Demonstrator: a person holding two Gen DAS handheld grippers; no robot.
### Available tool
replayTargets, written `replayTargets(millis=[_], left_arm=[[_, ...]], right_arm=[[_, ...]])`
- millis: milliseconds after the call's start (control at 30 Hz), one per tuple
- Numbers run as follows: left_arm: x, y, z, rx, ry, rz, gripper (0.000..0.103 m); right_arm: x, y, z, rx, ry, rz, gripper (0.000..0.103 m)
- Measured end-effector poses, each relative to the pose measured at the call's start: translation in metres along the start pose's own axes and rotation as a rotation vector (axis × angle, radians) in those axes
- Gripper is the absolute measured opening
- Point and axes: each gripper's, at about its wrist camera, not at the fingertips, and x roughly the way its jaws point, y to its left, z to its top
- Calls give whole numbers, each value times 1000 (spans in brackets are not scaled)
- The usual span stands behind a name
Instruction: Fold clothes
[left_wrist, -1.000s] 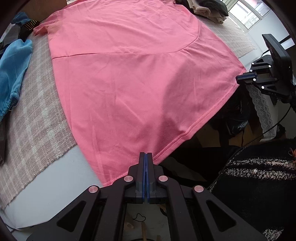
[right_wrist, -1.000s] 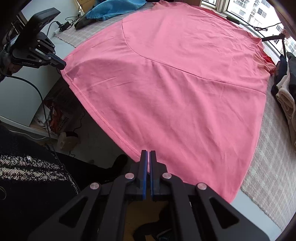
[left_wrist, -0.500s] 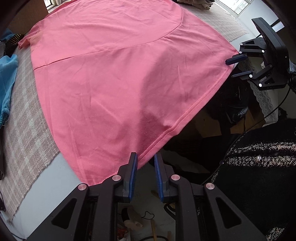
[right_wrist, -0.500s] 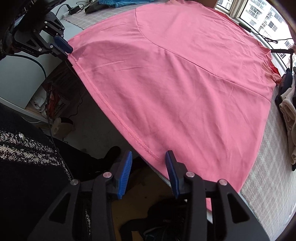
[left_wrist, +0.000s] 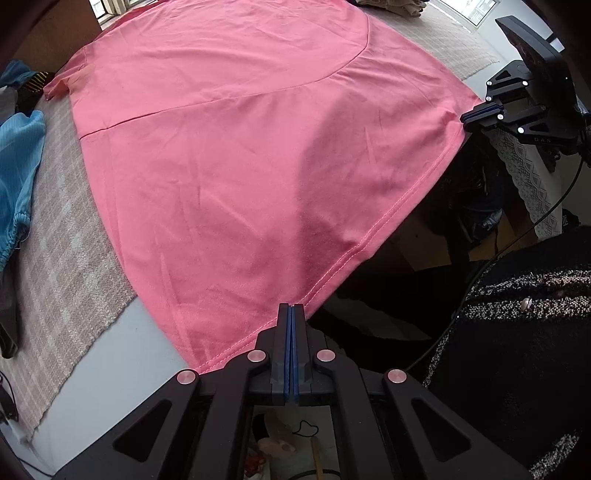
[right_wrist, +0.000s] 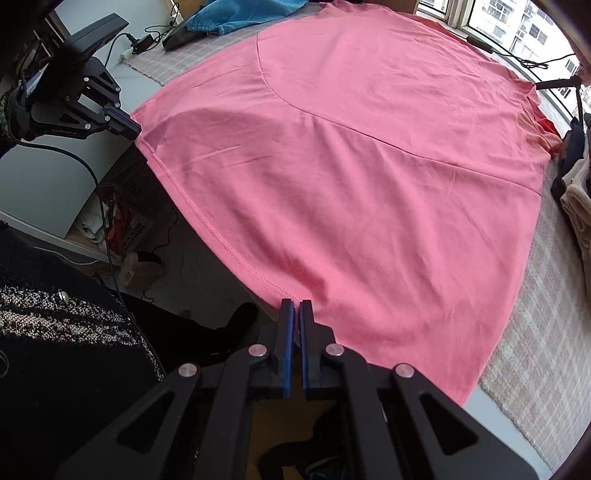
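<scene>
A large pink garment (left_wrist: 240, 166) lies spread flat on a bed-like surface, its stitched hem hanging at the near edge. My left gripper (left_wrist: 291, 308) points down at one end of that hem, its blue pads pressed together on the fabric edge. My right gripper (right_wrist: 296, 304) is shut on the hem further along, with a thin slit between the pads. In the right wrist view the pink garment (right_wrist: 369, 166) fills the middle, and the left gripper (right_wrist: 125, 123) pinches its near left corner. The right gripper (left_wrist: 476, 115) shows at the right corner in the left wrist view.
A beige checked cover (left_wrist: 55, 258) lies under the garment. A blue garment (left_wrist: 18, 166) sits at the left side, and folded pale clothes (right_wrist: 576, 199) at the right. A person's dark speckled clothing (left_wrist: 517, 314) is close by. Cables and clutter lie on the floor below the edge.
Both grippers were shut a second ago, stood open half a second ago, and are shut again on the hem. The left gripper has shifted sideways along the hem.
</scene>
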Motion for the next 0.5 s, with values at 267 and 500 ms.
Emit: replayTargets(millis=[267,500], left_arm=[[-7,-11,-10,132,-15,49,19],[4,-17,-9,186,-12,84,13]], right_arm=[[-17,-18,16,123,-56,42,3],[-11,-13,23,108,-35,48,3]])
